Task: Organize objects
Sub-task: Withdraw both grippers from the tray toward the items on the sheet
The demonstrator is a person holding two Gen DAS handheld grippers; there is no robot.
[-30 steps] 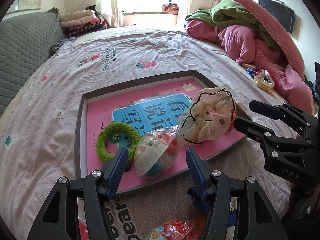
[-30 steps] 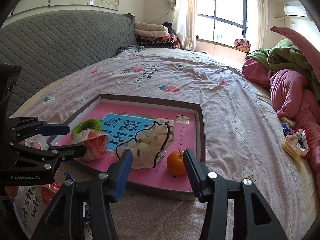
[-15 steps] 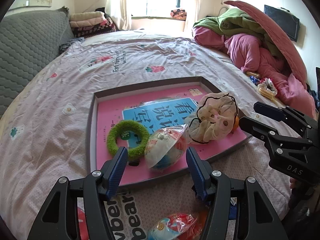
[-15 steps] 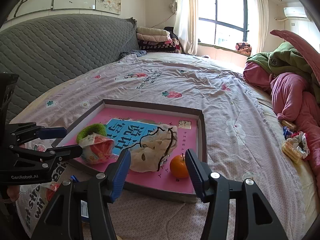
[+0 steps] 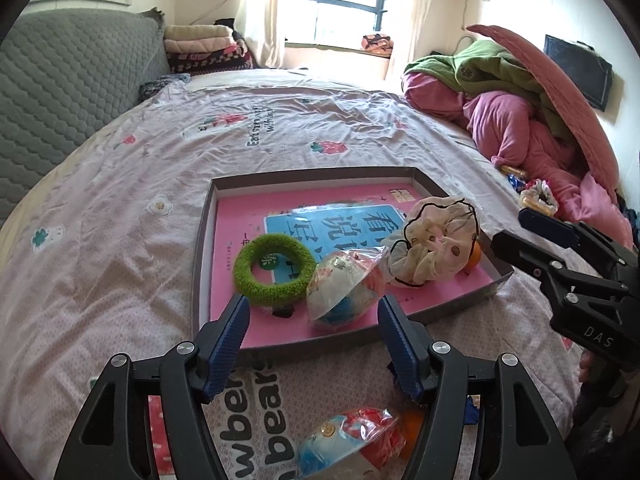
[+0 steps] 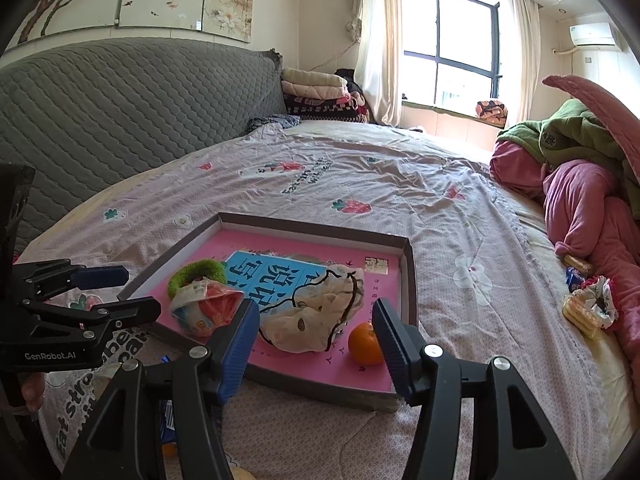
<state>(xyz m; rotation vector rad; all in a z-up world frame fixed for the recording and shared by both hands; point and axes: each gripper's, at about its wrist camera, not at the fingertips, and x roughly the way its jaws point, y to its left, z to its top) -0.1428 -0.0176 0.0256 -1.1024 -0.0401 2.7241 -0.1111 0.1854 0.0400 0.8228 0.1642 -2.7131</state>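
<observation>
On the bed [image 5: 160, 168], a shallow box tray [image 5: 312, 174] with a pink printed insert lies on the patterned sheet and holds four items. A green fuzzy ring [image 5: 274, 270] lies flat near the tray's left side. A wrapped snack packet [image 5: 346, 290] lies just beside the ring, touching a cream scrunchie [image 5: 436, 246] with dark trim. An orange [image 6: 365, 343] sits in the tray's near right corner, just beside the scrunchie.

The left gripper [image 5: 314, 330] hovers over the near edge of the tray. Its jaws are opening; nothing is pressed between the blue pads, and the snack packet lies beyond the fingertips, apart from them. The right gripper [image 6: 316, 334] hovers over the tray's near rim. Its jaws are also opening, with no item between the pads; the scrunchie and orange lie past the fingertips.

A second wrapped packet [image 5: 352, 438] lies on the sheet outside the tray, below the left gripper. Loose snacks [image 6: 586, 308] lie at the right side of the bed, well apart from the tray, next to a heap of pink and green bedding [image 6: 580, 168].
</observation>
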